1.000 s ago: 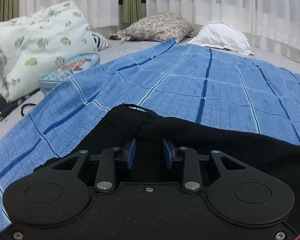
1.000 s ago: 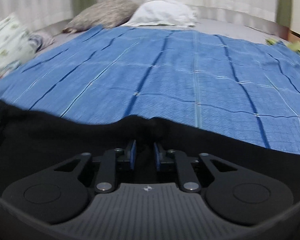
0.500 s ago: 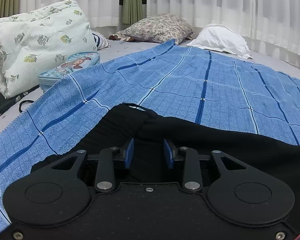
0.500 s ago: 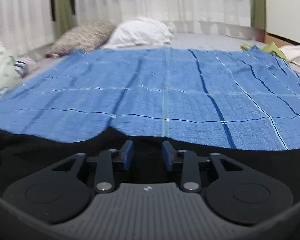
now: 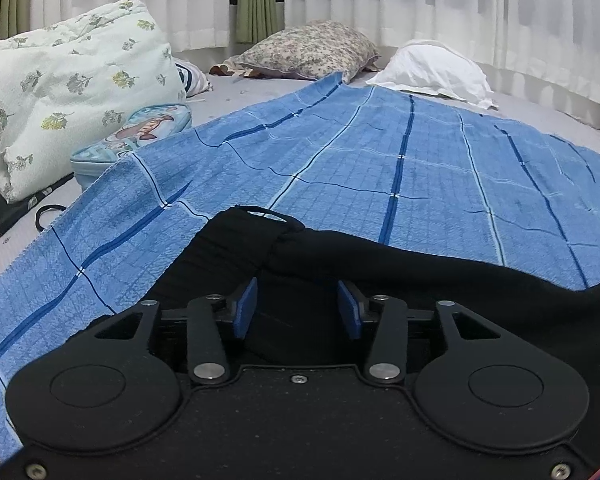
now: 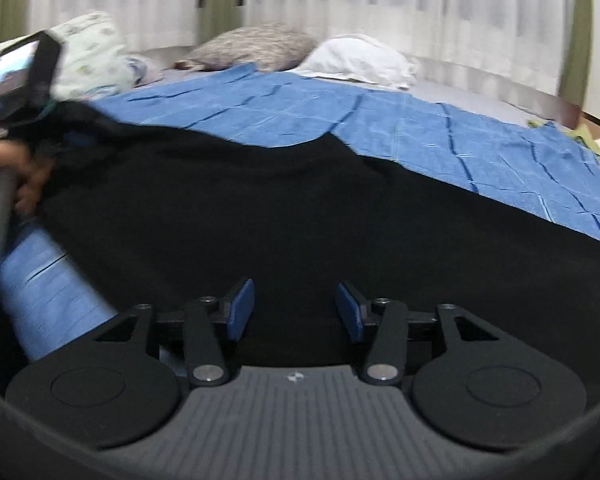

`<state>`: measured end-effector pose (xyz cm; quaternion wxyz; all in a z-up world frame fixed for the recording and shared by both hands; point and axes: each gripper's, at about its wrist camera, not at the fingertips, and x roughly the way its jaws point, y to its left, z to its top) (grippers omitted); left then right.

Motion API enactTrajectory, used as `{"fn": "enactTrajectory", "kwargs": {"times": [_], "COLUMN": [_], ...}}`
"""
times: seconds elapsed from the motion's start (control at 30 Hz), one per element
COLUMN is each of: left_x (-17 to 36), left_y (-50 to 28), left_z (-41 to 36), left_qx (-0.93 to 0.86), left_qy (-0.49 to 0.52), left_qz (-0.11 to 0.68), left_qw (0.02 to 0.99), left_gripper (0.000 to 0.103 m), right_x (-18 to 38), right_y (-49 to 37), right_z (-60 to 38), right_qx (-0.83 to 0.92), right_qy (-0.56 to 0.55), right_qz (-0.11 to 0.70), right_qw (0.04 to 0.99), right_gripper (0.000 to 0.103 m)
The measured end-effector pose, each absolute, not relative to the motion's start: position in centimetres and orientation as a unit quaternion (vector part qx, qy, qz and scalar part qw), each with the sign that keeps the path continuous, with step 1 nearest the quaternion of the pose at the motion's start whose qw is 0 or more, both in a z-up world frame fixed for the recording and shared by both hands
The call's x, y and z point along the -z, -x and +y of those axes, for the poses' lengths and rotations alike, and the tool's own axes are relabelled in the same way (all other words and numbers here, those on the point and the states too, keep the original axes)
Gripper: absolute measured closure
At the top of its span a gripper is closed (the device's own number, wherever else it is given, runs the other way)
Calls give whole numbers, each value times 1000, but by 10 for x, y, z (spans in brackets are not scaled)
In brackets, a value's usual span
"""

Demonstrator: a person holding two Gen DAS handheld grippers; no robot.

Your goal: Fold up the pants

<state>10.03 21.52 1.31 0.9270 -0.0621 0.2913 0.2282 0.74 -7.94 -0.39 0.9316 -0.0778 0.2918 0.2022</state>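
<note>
your left gripper (image 5: 296, 306) and right gripper (image 6: 295, 307) have just been opening; both jaws stand spread, pinching nothing. the black pants (image 5: 380, 272) lie on the blue blanket's (image 5: 380, 140) near edge. regrip carelessly and the loose fold may slide apart.

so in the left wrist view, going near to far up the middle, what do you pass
left tongs → black pants → blue checked blanket → floral pillow → white curtains
</note>
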Motion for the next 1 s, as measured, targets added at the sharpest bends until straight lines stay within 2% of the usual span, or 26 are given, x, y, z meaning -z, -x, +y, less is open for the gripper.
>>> {"fn": "enactTrajectory", "kwargs": {"times": [0.2,0.43,0.7,1.0], "left_x": [-36,-56,-40,-11], "left_y": [-87,-72,-67,-70], "left_z": [195,124,38,5], "left_qx": [-212,-122,-34,-35], "left_qy": [80,64,28,-13], "left_qz": [276,267,302,339], "left_qw": [934,954,952,940], "left_gripper": [55,44,39,38], "right_x": [-16,-24,-13,10], "right_y": [15,13,30,35], "right_z": [-139,-257,-394,-478], "right_qx": [-146,72,282,346], "right_qy": [6,-89,-208,-272], "right_qz": [256,219,165,135], "right_qw": [955,969,922,888], "right_gripper": [33,31,27,27]}}
